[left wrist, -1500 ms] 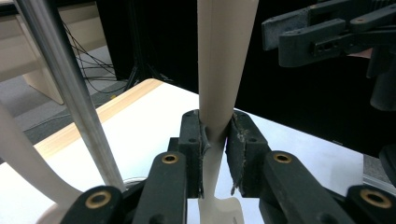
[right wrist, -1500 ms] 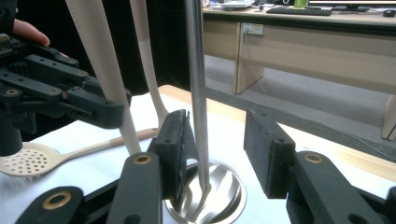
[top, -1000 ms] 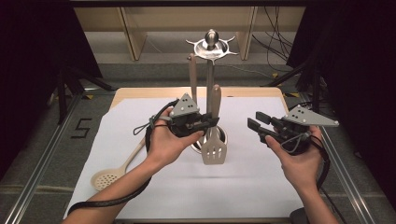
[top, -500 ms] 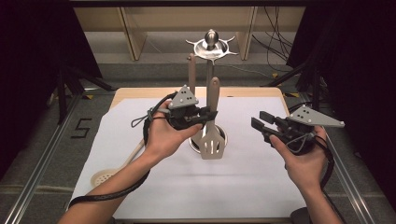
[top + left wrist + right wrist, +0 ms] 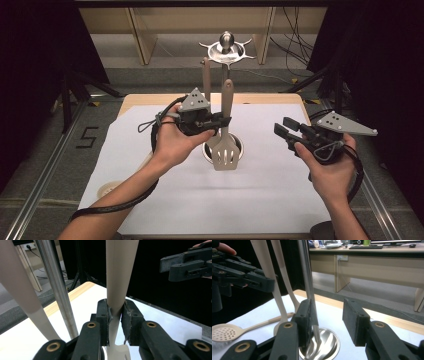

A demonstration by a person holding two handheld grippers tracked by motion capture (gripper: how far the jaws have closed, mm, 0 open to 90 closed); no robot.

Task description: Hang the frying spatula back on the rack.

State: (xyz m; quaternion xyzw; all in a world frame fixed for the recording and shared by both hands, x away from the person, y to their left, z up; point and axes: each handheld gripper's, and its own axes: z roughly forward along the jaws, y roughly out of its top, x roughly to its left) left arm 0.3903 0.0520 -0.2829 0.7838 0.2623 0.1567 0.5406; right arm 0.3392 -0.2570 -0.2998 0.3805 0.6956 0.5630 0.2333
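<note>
Spatula (image 5: 223,145) handle clamped in left tool (image 5: 223,121); right tool (image 5: 281,131) gapes apart, clear of it.

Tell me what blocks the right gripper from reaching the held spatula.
Nothing visible does. The right gripper is open, with bare cloth between it and the spatula, which the left gripper clamps by the handle beside the rack pole.

The stand (image 5: 226,90) rises at the upper middle of the high view, its base (image 5: 235,145) on the desk (image 5: 270,200) at mid frame. The slotted turner (image 5: 223,150) hangs before the pole, another utensil (image 5: 206,82) just left of it. The left tool (image 5: 225,121) is around the turner's handle; the right tool (image 5: 282,131) sits well right. A skimmer (image 5: 107,189) lies at lower left.
</note>
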